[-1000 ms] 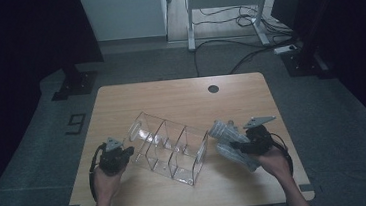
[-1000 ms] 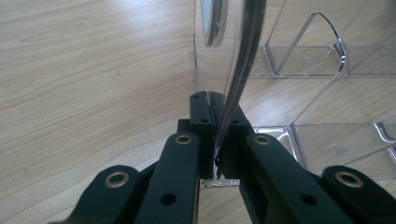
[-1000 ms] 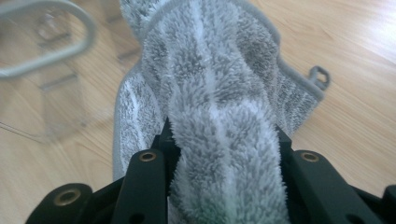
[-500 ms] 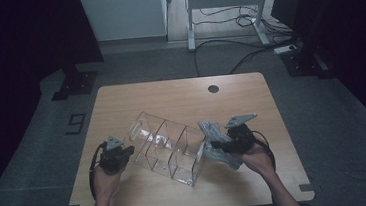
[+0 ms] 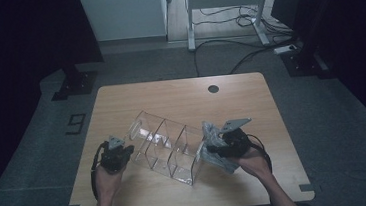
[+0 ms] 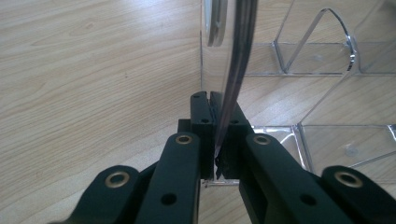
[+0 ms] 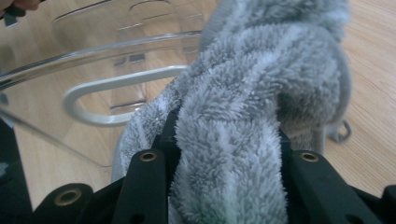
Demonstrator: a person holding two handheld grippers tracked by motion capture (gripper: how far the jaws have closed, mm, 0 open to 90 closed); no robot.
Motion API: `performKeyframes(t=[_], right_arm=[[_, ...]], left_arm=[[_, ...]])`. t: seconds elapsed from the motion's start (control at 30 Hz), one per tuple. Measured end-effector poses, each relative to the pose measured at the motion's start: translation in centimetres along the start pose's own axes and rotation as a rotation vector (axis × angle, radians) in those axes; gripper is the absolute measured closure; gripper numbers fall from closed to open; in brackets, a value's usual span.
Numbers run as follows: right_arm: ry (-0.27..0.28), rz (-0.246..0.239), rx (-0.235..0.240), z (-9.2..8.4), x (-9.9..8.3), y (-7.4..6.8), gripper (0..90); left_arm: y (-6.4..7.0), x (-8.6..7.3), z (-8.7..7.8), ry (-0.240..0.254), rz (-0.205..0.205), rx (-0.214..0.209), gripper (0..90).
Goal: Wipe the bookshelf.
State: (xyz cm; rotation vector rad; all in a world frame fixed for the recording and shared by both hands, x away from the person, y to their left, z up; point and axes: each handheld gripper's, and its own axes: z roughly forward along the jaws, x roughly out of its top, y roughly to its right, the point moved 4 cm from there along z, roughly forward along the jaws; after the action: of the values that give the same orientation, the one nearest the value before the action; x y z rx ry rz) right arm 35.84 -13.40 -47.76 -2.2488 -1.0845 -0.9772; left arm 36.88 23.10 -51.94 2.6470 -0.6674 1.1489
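A clear acrylic organizer (image 5: 167, 147) with several compartments lies on the wooden table (image 5: 180, 95). My left gripper (image 5: 120, 153) is at its left end, shut on the edge of a clear wall of the organizer (image 6: 233, 84). My right gripper (image 5: 215, 148) is at the organizer's right end, shut on a bunched grey fluffy cloth (image 7: 252, 107). The cloth (image 5: 213, 143) presses against the organizer's clear end wall (image 7: 93, 84), which has a slot handle cut in it.
A round dark grommet hole (image 5: 213, 89) sits near the table's far edge. Beyond the table, on the floor, are a metal stand with cables (image 5: 223, 14) and a dark base (image 5: 71, 85). Bare wood lies left of the organizer (image 6: 93, 70).
My right gripper has moved left with the cloth, from beside the organizer up against its right end. The left gripper and the organizer have stayed where they were.
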Motion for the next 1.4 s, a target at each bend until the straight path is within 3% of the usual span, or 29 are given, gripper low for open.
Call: performKeyframes(t=[0.53,0.97,1.4], right_arm=[[-0.005,-0.051,0.058,-0.8,0.0,-3.6,61.7],[-0.037,-0.082,0.063,-1.3,-0.4,-6.0,61.5],[-0.052,-0.110,0.053,-1.7,-0.7,-7.4,61.5]], left_arm=[[0.2,0.1,0.1,-0.001,-0.007,0.017,86.9],[0.5,0.1,0.0,-0.020,-0.013,0.047,85.6],[0.9,0.1,-0.2,-0.042,-0.016,0.068,84.3]])
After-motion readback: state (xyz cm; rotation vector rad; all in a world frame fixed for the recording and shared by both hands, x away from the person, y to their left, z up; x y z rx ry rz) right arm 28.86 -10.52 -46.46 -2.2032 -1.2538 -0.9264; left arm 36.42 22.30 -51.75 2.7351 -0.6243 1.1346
